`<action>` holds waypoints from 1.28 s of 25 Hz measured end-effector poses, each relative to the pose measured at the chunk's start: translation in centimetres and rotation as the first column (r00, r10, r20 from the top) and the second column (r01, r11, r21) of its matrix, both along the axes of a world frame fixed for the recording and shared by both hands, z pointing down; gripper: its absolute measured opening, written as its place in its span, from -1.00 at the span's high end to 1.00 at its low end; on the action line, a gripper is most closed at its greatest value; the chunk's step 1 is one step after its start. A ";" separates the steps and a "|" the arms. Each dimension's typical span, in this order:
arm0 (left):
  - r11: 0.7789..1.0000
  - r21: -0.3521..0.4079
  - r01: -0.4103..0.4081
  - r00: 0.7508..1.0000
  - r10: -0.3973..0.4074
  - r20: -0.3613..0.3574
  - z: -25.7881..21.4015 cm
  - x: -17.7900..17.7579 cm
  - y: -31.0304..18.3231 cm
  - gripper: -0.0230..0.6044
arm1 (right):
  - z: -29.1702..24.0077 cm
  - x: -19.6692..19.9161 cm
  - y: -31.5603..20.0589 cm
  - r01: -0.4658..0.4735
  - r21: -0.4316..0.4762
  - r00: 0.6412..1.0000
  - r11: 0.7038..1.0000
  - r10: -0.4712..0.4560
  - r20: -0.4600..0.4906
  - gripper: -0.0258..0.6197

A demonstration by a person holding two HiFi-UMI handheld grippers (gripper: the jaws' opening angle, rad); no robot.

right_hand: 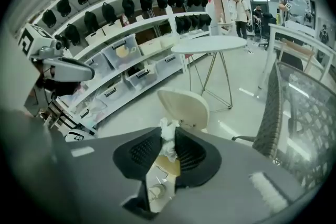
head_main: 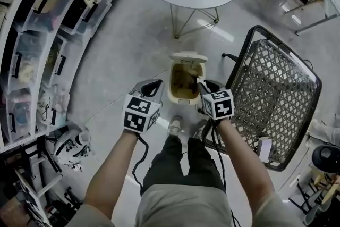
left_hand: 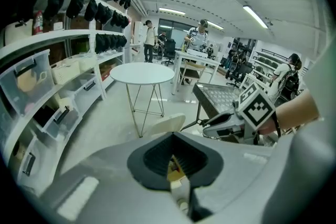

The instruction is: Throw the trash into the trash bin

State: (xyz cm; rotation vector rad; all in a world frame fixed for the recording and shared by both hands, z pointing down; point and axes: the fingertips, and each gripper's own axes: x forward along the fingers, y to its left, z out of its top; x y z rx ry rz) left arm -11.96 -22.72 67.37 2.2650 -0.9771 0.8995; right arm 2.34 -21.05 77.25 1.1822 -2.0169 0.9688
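- Left gripper (head_main: pixel 151 85), left of centre in the head view: pale grey shell with black ribbed pads (left_hand: pixel 156 157) lining the jaws.
- Right gripper (head_main: pixel 204 85), right of centre: the same grey shell and black ribbed pads (right_hand: pixel 137 152).
- Left marker cube (head_main: pixel 139 113): white faces, each printed with a black square pattern.
- Right marker cube (head_main: pixel 219 104): the same white and black squares.
- Black cables (head_main: pixel 139 159) trail from both grippers towards the bottom edge.
- Shirt (head_main: pixel 180 207), bottom centre: greyish-beige, short sleeves.
- Trousers (head_main: pixel 183 165): dark, nearly black.
- Shoes (head_main: pixel 174 126), mid-frame: light-coloured.
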 end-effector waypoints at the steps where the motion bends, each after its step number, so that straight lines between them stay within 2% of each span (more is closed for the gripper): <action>1: 1.000 -0.012 0.007 1.000 -0.007 0.000 0.8 -0.2 0.2 0.92 | 1.0 -0.5 0.1 0.004 -0.019 1.000 1.000 -0.004 -0.004 0.66; 7: 0.995 -0.091 0.041 0.999 -0.042 -0.008 5.7 -1.0 1.7 0.92 | 6.4 -2.1 0.9 0.016 -0.129 0.998 0.992 -0.023 -0.056 0.66; 13: 0.988 -0.149 0.040 0.999 -0.040 0.007 9.0 -1.8 3.3 0.92 | 8.9 -3.1 0.2 0.013 -0.174 0.996 0.985 -0.029 -0.090 0.65; 20: 0.985 -0.162 0.049 0.999 -0.047 0.014 9.6 -2.7 4.4 0.92 | 10.3 -3.0 0.0 -0.010 -0.173 0.998 0.985 -0.001 -0.065 0.40; 25: 0.988 -0.143 0.049 0.999 -0.047 0.016 8.8 -3.2 4.6 0.92 | 8.2 -3.0 -0.4 -0.026 -0.133 0.999 0.991 0.020 -0.047 0.41; 29: 0.991 -0.117 0.060 0.998 -0.061 0.002 6.5 -3.5 4.3 0.92 | 5.2 -3.4 0.0 -0.006 -0.105 0.999 0.994 0.000 -0.052 0.44; 32: 0.996 -0.075 0.054 0.999 -0.054 0.001 4.2 -3.4 3.4 0.92 | 2.0 -3.2 -0.5 -0.013 -0.052 0.999 0.999 0.012 -0.036 0.44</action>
